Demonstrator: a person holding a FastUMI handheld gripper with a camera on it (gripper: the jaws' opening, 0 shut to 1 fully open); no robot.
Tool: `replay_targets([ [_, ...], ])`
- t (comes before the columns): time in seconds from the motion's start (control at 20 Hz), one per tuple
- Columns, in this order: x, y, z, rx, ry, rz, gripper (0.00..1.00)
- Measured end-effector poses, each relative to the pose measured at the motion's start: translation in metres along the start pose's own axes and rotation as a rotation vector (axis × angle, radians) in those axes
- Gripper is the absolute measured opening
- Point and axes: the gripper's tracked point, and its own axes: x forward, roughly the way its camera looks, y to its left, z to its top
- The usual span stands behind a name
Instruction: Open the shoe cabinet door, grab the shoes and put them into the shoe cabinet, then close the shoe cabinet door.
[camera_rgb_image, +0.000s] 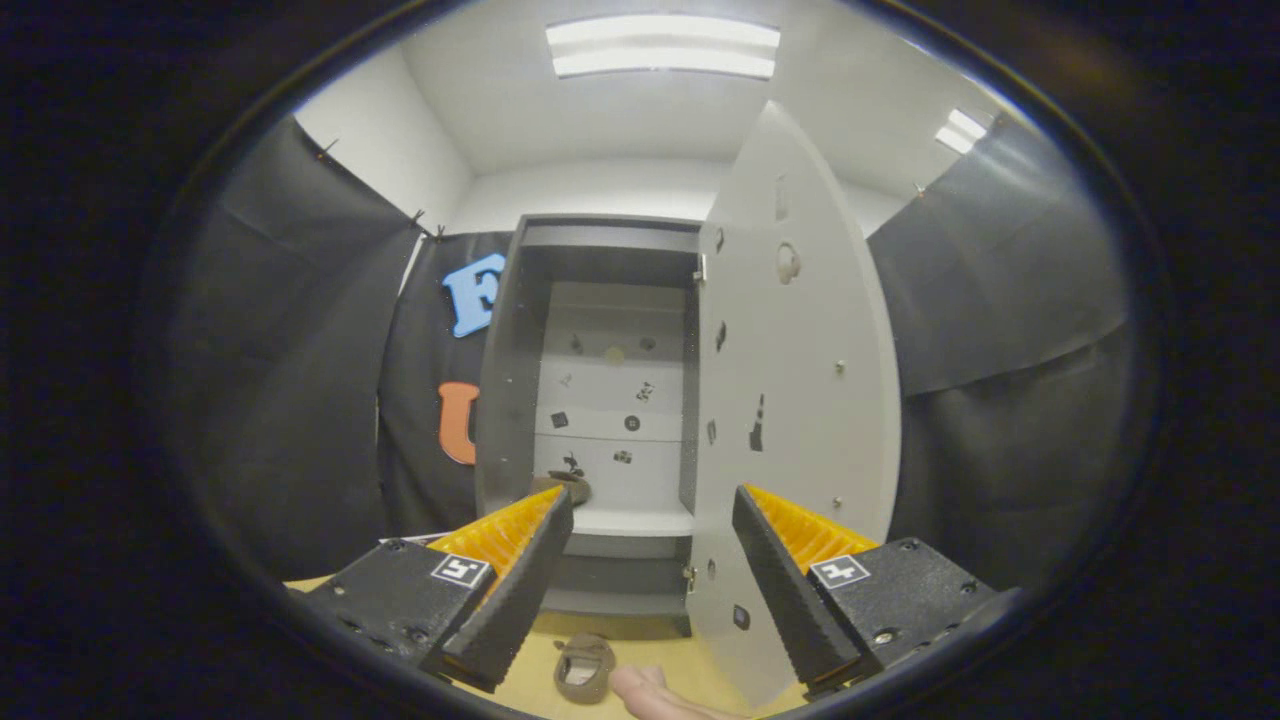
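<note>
The grey shoe cabinet (512, 360) stands straight ahead, beyond the fingers, with its door (800, 400) swung wide open toward me on the right side. One brown shoe (566, 486) lies on the cabinet's lower shelf (630, 520), just past the left fingertip. A second brown shoe (583, 668) rests on the wooden floor below the cabinet, low between the fingers. My gripper (652, 500) is open and grips nothing. The door's lower part reaches down between the fingers, close to the right finger (775, 570).
Part of a person's hand (655, 690) shows on the floor beside the floor shoe. Black cloth walls (300, 380) close in on both sides of the cabinet. Small stickers dot the cabinet's back panel (610, 380) and the door.
</note>
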Motion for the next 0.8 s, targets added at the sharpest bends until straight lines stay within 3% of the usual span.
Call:
replay_targets([
  [0.3,0.034,0.039,-0.067,-0.004,0.027,-0.042,1.0],
  [0.55,0.069,0.076,-0.155,0.022,0.144,-0.004,1.0],
  [0.8,0.093,0.096,-0.254,0.079,0.261,-0.021,1.0],
])
